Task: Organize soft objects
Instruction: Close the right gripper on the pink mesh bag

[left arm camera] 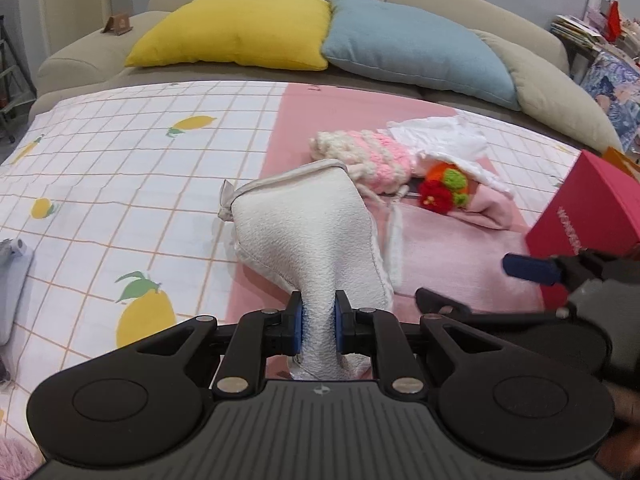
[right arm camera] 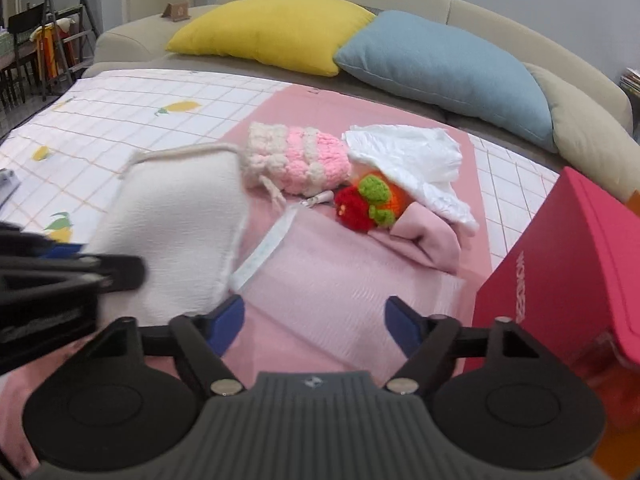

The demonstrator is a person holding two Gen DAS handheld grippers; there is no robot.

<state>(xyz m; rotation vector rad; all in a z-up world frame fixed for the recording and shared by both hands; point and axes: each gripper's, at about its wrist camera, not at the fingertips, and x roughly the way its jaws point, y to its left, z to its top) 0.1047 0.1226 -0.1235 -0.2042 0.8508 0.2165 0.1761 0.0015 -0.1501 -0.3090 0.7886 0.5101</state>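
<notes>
The left gripper (left arm camera: pixel 318 322) pinches the lower end of a white drawstring pouch (left arm camera: pixel 312 232), lifted above the bedspread (left arm camera: pixel 120 160), its long axis running away from the jaws. The right gripper (right arm camera: pixel 315 322) hangs wide and empty just beside it, possibly nearer the pink knitted pouch (right arm camera: pixel 296 160).

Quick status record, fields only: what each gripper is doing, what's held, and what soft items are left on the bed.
left gripper: jaws shut on the white pouch, lifted off the bed
right gripper: jaws open, nothing between them
surface: pink cloth over a lemon-print sheet
still lying on it: pink-and-cream knitted pouch, white cloth, red, green and orange crochet piece, folded pink cloth
right edge: red box
at the back: yellow pillow, blue pillow
</notes>
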